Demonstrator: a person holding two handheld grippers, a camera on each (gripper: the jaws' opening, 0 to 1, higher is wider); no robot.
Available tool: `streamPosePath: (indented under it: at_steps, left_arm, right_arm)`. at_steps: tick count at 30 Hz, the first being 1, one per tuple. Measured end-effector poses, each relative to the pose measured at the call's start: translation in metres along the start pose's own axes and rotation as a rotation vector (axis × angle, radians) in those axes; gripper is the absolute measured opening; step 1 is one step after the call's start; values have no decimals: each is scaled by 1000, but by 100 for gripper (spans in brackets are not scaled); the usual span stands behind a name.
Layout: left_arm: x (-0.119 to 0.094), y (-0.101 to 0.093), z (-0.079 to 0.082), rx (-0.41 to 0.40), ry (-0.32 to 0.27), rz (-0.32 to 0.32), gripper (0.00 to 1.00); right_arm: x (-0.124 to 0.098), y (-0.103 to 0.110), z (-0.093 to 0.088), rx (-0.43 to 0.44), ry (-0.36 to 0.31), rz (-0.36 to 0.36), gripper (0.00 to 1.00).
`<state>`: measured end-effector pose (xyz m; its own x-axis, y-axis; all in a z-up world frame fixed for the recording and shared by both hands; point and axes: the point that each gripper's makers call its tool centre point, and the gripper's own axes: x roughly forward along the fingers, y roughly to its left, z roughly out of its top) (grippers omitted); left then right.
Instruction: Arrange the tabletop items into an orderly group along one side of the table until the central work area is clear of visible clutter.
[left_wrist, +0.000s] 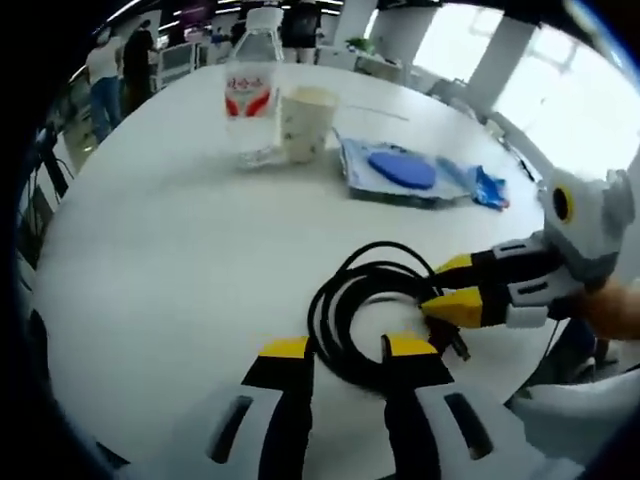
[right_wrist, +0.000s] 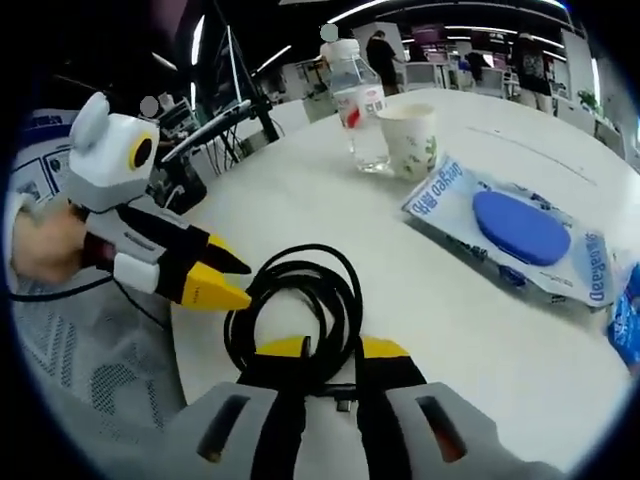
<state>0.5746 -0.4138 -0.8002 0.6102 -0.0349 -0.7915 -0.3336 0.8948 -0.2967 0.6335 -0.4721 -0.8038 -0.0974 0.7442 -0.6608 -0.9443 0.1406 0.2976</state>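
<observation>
In the left gripper view, a coiled black cable (left_wrist: 365, 310) lies low centre on the white surface (left_wrist: 180, 260); the left gripper (left_wrist: 348, 347) hovers spread before it while the right gripper (left_wrist: 452, 287) pinches its right edge. The right gripper view adds close detail: right fingers (right_wrist: 385, 352) gripping the coil's near edge, a wipes pack (right_wrist: 515, 235) at right, and a bottle (right_wrist: 360, 100) beside a cup (right_wrist: 412, 140) at top.
</observation>
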Motion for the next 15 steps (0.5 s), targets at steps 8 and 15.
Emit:
streamPosePath:
  at_steps: [8, 15]
  left_arm:
    - [-1, 0, -3, -103, 4, 0, 1]
    - [-3, -2, 3, -102, 16, -20, 0]
  right_arm:
    - [2, -4, 2, 38, 18, -9, 3]
    - [-3, -7, 8, 110, 7, -8, 2]
